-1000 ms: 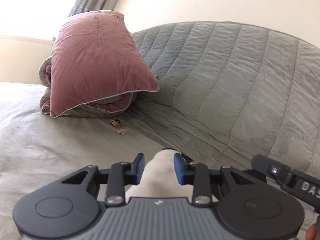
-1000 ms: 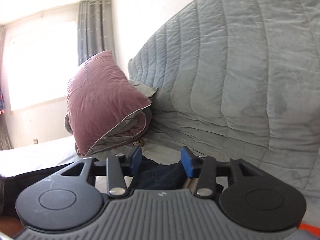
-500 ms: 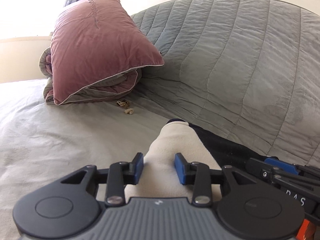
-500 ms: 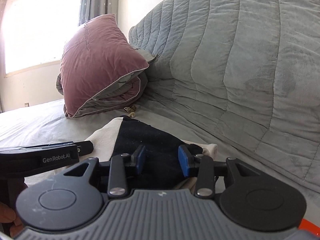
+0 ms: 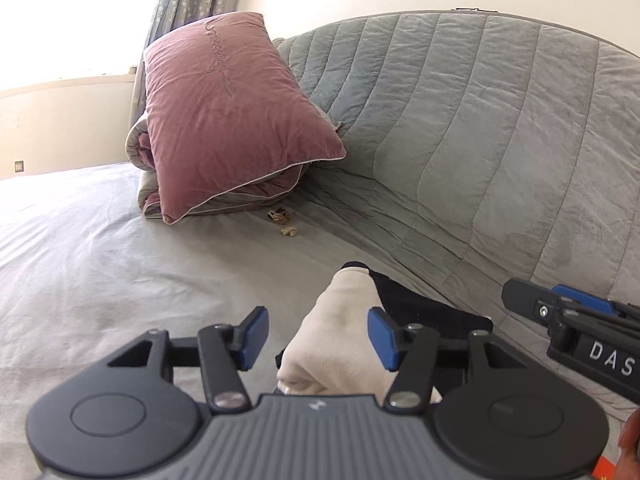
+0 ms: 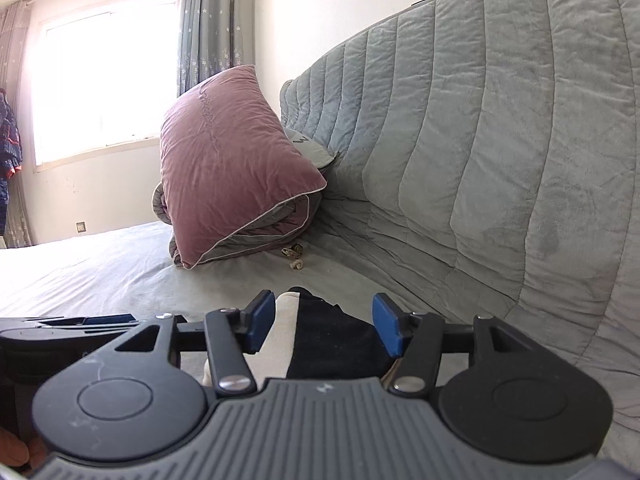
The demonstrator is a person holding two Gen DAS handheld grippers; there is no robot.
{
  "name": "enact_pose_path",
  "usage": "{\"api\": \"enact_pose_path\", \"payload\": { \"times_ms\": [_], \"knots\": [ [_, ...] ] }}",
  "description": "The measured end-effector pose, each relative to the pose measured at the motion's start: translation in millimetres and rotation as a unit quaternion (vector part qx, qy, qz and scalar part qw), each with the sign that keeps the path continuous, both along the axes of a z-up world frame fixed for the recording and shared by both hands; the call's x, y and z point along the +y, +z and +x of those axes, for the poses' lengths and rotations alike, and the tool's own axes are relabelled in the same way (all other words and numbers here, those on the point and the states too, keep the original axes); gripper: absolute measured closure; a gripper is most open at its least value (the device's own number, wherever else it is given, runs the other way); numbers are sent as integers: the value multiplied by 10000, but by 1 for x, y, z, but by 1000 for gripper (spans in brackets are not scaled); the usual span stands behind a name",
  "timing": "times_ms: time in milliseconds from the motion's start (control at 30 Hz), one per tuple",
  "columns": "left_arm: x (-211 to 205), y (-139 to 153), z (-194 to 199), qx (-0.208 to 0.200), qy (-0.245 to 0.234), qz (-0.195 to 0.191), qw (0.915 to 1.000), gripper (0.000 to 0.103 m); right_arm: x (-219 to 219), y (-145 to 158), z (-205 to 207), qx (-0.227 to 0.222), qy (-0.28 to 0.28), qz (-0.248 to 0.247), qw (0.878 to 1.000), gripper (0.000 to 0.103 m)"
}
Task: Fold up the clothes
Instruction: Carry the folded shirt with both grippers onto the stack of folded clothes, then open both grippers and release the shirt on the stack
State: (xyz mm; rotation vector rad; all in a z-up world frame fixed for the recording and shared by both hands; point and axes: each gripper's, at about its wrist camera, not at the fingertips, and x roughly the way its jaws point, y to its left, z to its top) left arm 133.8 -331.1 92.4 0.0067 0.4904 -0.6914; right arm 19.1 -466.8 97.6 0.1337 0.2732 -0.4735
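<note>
Pale grey bedsheet point(image 5: 100, 280) ran up to a quilted headboard point(image 5: 480, 140). On it a cream-and-black garment point(image 5: 340, 320) lay lengthwise, pointing away from both grippers. Left gripper point(image 5: 318, 338) and right gripper point(image 6: 324, 324) straddled it, fingers spread wide, holding nothing.

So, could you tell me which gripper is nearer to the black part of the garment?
Right. The right gripper hangs directly over the black part, which shows between its open fingers. The left gripper sits over the cream part, beside it.
</note>
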Motion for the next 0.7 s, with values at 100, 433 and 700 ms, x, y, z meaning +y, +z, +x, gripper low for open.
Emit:
{"api": "enact_pose_path", "payload": {
  "times_ms": [100,433,700],
  "knots": [
    [15,11,-16,39,90,81,9999,46,12,12,-16,1,47,14,10000,43],
    [62,28,-66,251,323,338,9986,38,47,35,-63,58,164,31,9998,33],
    [99,37,-103,430,578,566,9958,15,76,38,-83,253,318,177,9990,15]
  ]
}}
